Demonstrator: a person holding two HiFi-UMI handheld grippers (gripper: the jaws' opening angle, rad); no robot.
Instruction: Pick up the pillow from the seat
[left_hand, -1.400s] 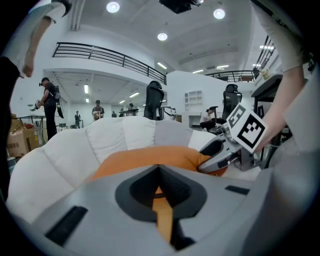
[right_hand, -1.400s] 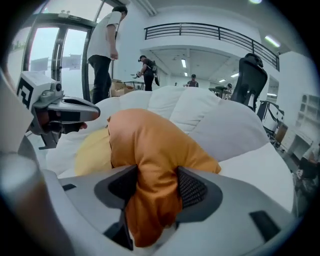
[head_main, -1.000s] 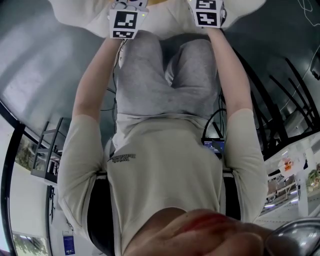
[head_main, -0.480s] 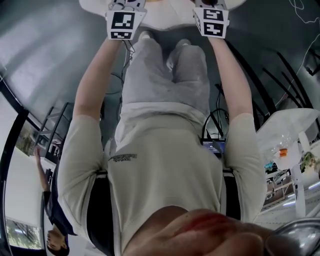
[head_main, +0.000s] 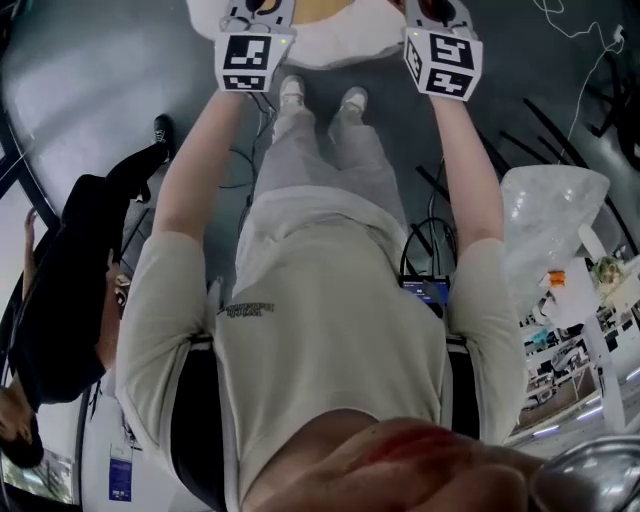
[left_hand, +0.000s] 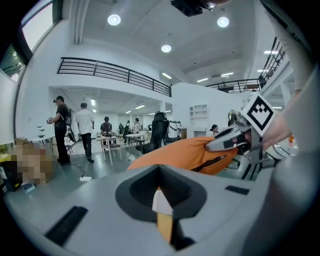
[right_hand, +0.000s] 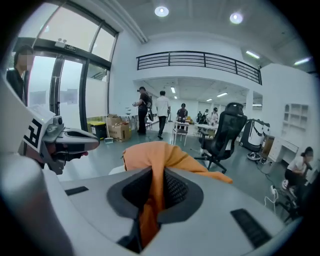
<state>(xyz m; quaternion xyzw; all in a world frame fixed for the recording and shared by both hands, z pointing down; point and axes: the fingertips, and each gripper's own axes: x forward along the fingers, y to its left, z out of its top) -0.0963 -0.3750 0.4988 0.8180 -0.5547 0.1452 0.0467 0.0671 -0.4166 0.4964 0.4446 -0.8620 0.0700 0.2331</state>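
Note:
The pillow (head_main: 335, 30), white on one side and orange on the other, hangs in the air at the top edge of the head view, stretched between my two grippers. My left gripper (left_hand: 161, 202) is shut on a white and tan corner of the pillow (left_hand: 182, 152), whose orange side bulges beyond the jaws. My right gripper (right_hand: 156, 192) is shut on a fold of the pillow's orange cloth (right_hand: 160, 155). Each gripper shows in the other's view, the right one (left_hand: 235, 140) and the left one (right_hand: 65, 142). In the head view only their marker cubes show, left (head_main: 247, 62) and right (head_main: 443, 62).
A person in dark clothes (head_main: 75, 270) stands close at the left. A clear plastic bag (head_main: 550, 210) sits at the right, with cables on the grey floor (head_main: 120, 90). Ahead are a black office chair (right_hand: 225, 132), cardboard boxes (right_hand: 117, 130) and several people.
Both grippers have risen with the pillow between them. The wearer's legs have straightened, so shoes and floor now show. The person in dark clothes has come into view at the left.

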